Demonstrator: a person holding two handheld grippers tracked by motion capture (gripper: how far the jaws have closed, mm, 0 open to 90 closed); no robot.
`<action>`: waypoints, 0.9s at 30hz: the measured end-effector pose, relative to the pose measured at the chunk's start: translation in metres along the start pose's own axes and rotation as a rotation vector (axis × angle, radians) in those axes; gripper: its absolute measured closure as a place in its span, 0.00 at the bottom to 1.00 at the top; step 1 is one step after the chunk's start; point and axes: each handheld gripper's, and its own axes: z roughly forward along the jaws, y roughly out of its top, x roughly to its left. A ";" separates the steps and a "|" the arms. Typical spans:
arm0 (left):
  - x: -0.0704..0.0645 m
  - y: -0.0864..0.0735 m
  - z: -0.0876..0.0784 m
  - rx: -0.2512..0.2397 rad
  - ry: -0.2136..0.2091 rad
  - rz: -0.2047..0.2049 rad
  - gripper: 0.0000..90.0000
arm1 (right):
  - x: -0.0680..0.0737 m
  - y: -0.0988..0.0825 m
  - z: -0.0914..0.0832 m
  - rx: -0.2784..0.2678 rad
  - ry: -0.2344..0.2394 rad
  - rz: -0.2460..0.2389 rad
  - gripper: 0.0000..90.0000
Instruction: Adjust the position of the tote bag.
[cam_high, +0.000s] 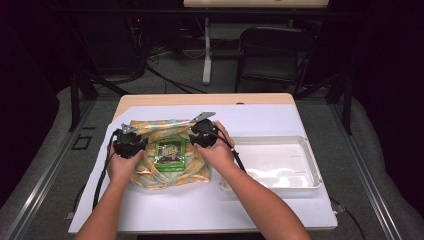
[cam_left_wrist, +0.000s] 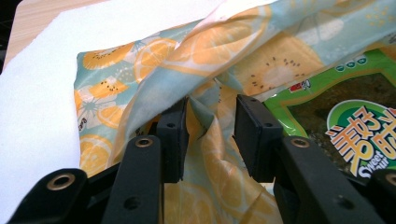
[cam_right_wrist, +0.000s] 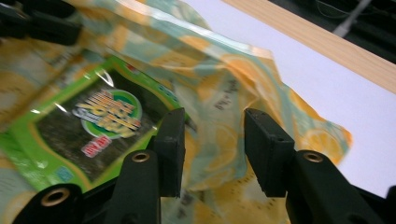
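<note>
A fruit-print cloth (cam_high: 150, 176) lies rumpled on the white mat, with a green snack packet (cam_high: 170, 155) on its middle. My left gripper (cam_high: 131, 142) sits at the cloth's left side. In the left gripper view its jaws (cam_left_wrist: 212, 140) stand apart with a raised fold of cloth (cam_left_wrist: 261, 60) loose between them, and the packet (cam_left_wrist: 355, 121) is just to the right. My right gripper (cam_high: 200, 134) is at the packet's right. Its jaws (cam_right_wrist: 215, 149) are open over the cloth (cam_right_wrist: 233, 74), nothing pinched, beside the packet (cam_right_wrist: 93, 126).
A shallow white plastic tray (cam_high: 305, 150) stands to the right of the cloth, close to my right forearm. The white mat (cam_high: 200, 205) covers most of the wooden table. A dark folding chair (cam_high: 272, 55) stands beyond the table's far edge.
</note>
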 end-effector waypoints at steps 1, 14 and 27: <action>0.000 0.000 -0.001 -0.001 -0.003 -0.001 0.71 | 0.002 0.001 0.000 -0.005 0.008 0.000 0.65; -0.003 -0.006 -0.027 -0.054 -0.011 -0.010 0.67 | 0.023 0.018 0.018 -0.011 0.022 -0.085 0.63; -0.007 -0.014 -0.052 -0.094 -0.006 -0.002 0.66 | 0.019 0.015 0.071 0.144 -0.027 -0.161 0.81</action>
